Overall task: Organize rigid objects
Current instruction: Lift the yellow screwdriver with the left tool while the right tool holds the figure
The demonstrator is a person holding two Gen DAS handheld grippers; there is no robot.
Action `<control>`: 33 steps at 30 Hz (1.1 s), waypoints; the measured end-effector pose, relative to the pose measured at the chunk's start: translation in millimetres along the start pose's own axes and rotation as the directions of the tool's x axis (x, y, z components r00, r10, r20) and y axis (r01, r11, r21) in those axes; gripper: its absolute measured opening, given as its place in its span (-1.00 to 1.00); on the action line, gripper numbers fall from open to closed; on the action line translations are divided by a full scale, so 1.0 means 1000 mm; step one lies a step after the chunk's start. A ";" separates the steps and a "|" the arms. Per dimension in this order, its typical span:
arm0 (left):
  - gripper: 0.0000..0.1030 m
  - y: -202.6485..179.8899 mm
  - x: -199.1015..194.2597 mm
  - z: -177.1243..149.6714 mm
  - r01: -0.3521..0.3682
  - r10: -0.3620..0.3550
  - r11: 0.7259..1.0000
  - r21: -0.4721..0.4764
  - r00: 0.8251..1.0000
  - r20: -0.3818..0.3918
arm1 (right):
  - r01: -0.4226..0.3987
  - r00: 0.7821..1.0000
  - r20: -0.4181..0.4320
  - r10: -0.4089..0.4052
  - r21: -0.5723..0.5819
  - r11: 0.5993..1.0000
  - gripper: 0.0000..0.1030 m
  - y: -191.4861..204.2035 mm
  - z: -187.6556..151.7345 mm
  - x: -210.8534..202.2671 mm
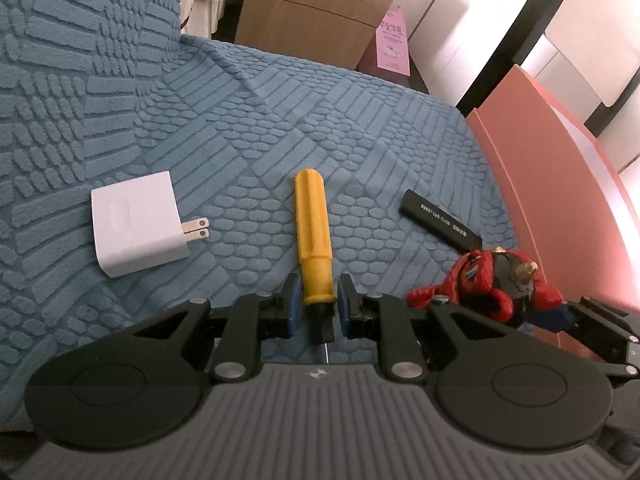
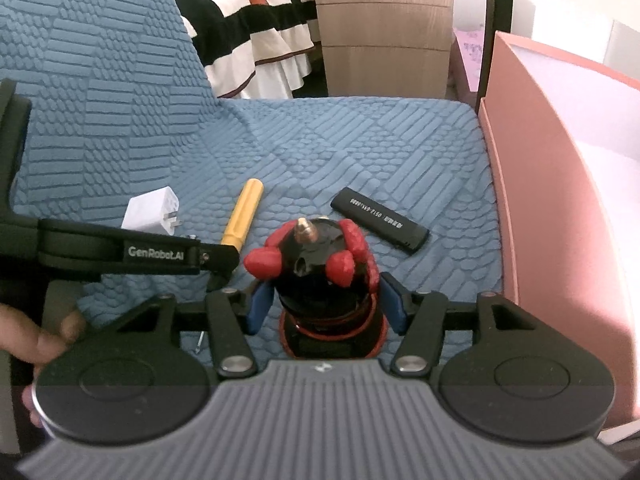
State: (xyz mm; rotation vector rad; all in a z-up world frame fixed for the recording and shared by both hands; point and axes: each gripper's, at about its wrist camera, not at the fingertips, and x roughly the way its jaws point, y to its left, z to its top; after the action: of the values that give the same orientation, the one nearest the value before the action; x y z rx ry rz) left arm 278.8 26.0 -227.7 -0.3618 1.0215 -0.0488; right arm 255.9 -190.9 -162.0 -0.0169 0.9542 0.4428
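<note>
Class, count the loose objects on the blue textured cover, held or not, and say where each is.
4. White charger at the left; yellow-handled screwdriver between the left gripper's pads; black stick toward the pink box; red figure between the right gripper's pads. Others may be hidden.

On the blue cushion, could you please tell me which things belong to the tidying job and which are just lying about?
Part of the job:
- yellow screwdriver, in the left gripper
- red figure, between the right gripper's pads
- white charger
- black lighter
- pink box

Just lying about:
- wooden cabinet
- striped bedding
</note>
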 end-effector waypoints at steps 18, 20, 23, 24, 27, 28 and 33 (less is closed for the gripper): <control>-0.59 -0.008 0.014 0.006 -0.035 0.033 0.997 0.061 0.999 0.039 | 0.041 0.999 0.014 -0.041 0.016 0.999 0.19 0.002 0.008 0.013; -0.60 -0.008 0.014 0.005 -0.040 0.037 0.997 0.059 0.998 0.040 | 0.046 0.999 0.017 -0.046 0.015 0.999 0.19 0.002 0.008 0.011; -0.61 -0.008 0.011 0.005 -0.051 0.048 0.997 0.059 0.998 0.043 | 0.045 0.999 0.016 -0.045 0.020 0.999 0.19 -0.001 0.007 0.010; -0.62 -0.007 0.010 0.006 -0.052 0.049 0.997 0.055 0.998 0.043 | 0.044 0.999 0.017 -0.044 0.022 0.999 0.19 -0.002 0.007 0.008; -0.62 -0.006 0.002 0.007 -0.042 0.040 0.998 0.038 0.998 0.042 | 0.036 0.999 0.027 -0.037 0.017 0.999 0.19 -0.002 0.008 0.003; -0.62 -0.007 -0.002 0.006 -0.037 0.035 0.999 0.036 0.998 0.048 | 0.036 0.999 0.029 -0.036 0.013 0.999 0.19 -0.001 0.008 0.001; -0.62 -0.013 -0.017 0.004 -0.005 0.004 1.000 0.018 0.998 0.062 | 0.018 0.999 0.037 -0.018 0.012 1.000 0.19 -0.002 0.006 -0.009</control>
State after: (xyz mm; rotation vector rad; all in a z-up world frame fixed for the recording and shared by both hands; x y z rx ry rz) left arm 275.0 18.5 -207.9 -0.3420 0.9599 -0.0424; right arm 256.4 -194.7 -151.6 -0.0070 0.9191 0.4197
